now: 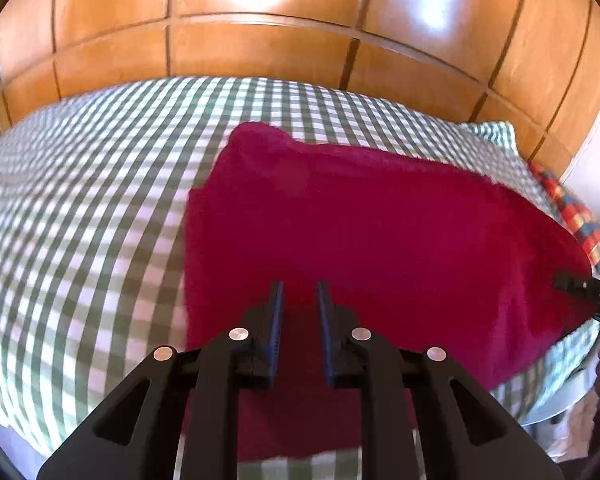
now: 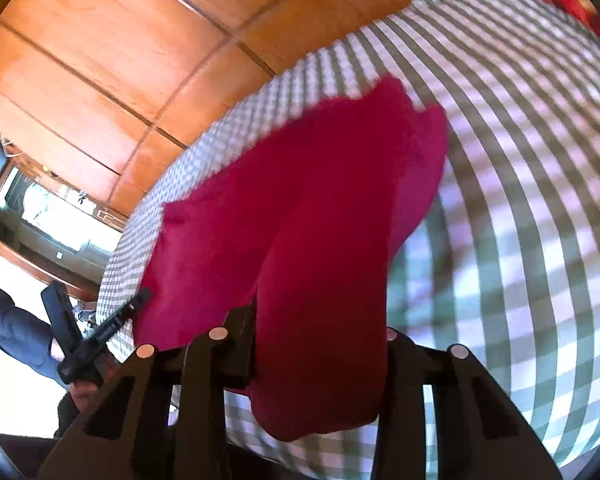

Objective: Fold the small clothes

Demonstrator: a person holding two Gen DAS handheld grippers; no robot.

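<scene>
The crimson fleece cloth lies on the green-checked bed, long axis left to right. The left gripper hovers over its near edge, nearly closed, empty. The right gripper pinches its right end.

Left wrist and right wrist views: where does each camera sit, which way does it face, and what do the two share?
Left wrist: rides on the left gripper, looking down along its fingers at the red cloth on the checked bedcover; the right gripper shows at the right edge.
Right wrist: rides on the right gripper, tilted, red cloth draped between its fingers; the left gripper and a dark sleeve show lower left.
Shared: cloth, bedcover, wooden wardrobe panels.
</scene>
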